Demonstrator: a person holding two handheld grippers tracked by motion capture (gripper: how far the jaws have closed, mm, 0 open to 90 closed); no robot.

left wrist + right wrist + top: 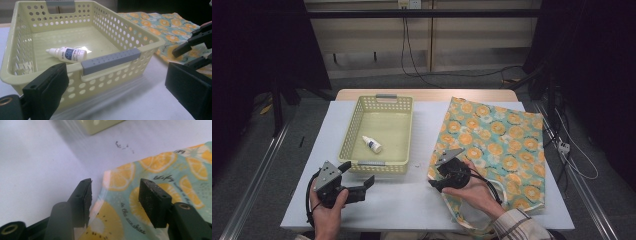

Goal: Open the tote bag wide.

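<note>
Right gripper (113, 195) astride bag edge (106, 176)

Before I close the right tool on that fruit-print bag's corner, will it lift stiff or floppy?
Probably floppy: the fruit-print cloth bag lies flat and wrinkled on the table, so only the pinched corner should rise first. The right tool is open around its edge, so it may grab just one thin layer. It looks light and unlikely to slip much.

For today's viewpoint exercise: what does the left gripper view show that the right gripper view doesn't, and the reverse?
Left gripper view alone: the small white bottle lying in the basket, and the basket's grey handle. Right gripper view alone: the script lettering printed on the lemon-print bag, and dark specks on the table. Shared: basket, bag, white table.
</note>
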